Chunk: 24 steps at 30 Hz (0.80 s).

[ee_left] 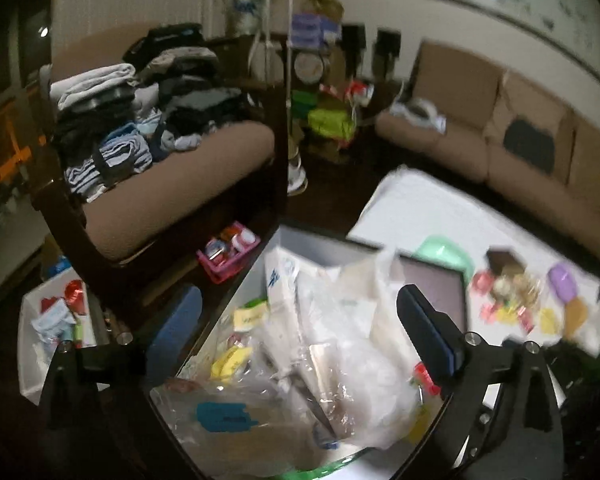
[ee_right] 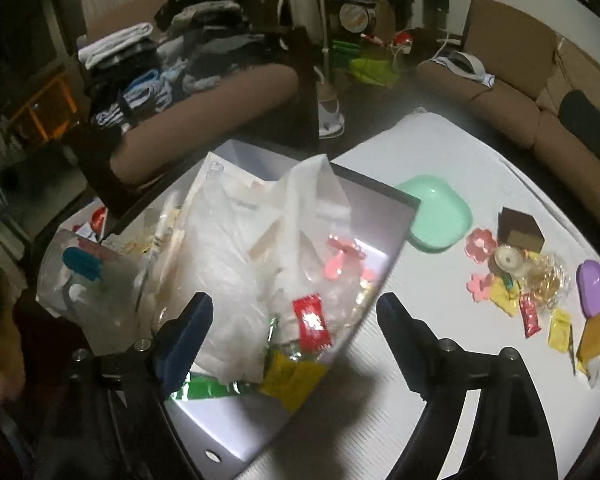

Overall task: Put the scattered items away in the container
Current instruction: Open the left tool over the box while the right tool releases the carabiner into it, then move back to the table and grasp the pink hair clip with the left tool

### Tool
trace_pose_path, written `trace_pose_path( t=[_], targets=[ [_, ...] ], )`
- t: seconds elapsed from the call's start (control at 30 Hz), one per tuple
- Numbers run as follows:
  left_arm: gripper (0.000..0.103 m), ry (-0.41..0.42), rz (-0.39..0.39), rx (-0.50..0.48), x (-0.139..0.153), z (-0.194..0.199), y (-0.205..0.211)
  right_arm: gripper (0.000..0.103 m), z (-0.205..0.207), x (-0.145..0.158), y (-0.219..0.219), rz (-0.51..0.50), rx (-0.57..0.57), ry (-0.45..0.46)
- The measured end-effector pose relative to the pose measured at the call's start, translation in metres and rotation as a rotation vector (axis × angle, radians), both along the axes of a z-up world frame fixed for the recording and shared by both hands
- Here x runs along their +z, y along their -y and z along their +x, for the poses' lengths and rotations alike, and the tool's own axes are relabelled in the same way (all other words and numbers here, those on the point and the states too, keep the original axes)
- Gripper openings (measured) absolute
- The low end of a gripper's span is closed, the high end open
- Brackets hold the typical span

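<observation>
The container (ee_right: 236,424), a pale box with a dark rim, stands on the white table (ee_right: 440,360), stuffed with clear plastic bags (ee_right: 236,248) and sachets. My right gripper (ee_right: 296,304) is open above its near part, over a red sachet (ee_right: 311,322) that lies inside, with nothing gripped. In the left wrist view the left gripper (ee_left: 298,300) is open over the same container (ee_left: 316,242) and its bags (ee_left: 352,320). To the right on the table lie scattered items: pink flowers (ee_right: 480,242), a brown box (ee_right: 520,228), yellow sachets (ee_right: 560,328), a purple case (ee_right: 592,288).
A mint green plate (ee_right: 440,212) sits by the container's far corner. Behind are a sofa with piled clothes (ee_left: 140,120) and another sofa (ee_right: 520,92). On the floor stand a pink basket (ee_left: 228,254) and a white bin (ee_left: 56,320).
</observation>
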<state>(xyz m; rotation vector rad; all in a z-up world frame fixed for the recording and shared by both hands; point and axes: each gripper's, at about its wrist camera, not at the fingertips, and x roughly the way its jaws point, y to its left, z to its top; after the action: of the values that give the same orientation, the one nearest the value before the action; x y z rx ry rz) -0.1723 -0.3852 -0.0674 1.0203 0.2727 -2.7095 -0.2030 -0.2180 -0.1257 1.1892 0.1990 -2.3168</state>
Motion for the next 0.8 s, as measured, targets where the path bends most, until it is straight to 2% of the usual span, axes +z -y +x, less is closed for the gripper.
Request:
trace_pose_path(
  t=[0.13, 0.2, 0.37, 0.5, 0.6, 0.67, 0.7, 0.73, 0.8],
  targets=[
    [0.103, -0.086, 0.149, -0.023, 0.016, 0.012, 0.008, 0.087, 0.005, -0.003, -0.046, -0.023, -0.07, -0.002],
    [0.103, -0.1, 0.192, -0.063, 0.022, 0.014, 0.002, 0.087, 0.01, -0.006, -0.08, -0.033, -0.122, -0.005],
    [0.103, -0.093, 0.178, -0.211, 0.032, 0.009, -0.051, 0.087, 0.028, -0.023, -0.179, -0.048, -0.289, 0.009],
    [0.103, -0.026, 0.184, -0.368, 0.023, -0.005, -0.115, 0.087, 0.043, -0.052, -0.271, -0.034, -0.451, 0.062],
    [0.103, 0.055, 0.205, -0.509, 0.0, -0.023, -0.178, 0.087, 0.054, -0.07, -0.333, -0.046, -0.575, 0.098],
    [0.103, 0.128, 0.191, -0.655, -0.032, -0.045, -0.231, 0.087, 0.063, -0.081, -0.368, -0.054, -0.655, 0.098],
    [0.103, 0.166, 0.16, -0.664, -0.047, -0.056, -0.25, 0.087, 0.067, -0.083, -0.382, -0.075, -0.688, 0.096],
    [0.103, 0.232, 0.109, -0.63, -0.072, -0.077, -0.27, 0.087, 0.072, -0.088, -0.399, -0.109, -0.723, 0.1],
    [0.102, 0.317, 0.087, -0.537, -0.107, -0.109, -0.287, 0.087, 0.078, -0.094, -0.422, -0.15, -0.775, 0.136]
  ],
)
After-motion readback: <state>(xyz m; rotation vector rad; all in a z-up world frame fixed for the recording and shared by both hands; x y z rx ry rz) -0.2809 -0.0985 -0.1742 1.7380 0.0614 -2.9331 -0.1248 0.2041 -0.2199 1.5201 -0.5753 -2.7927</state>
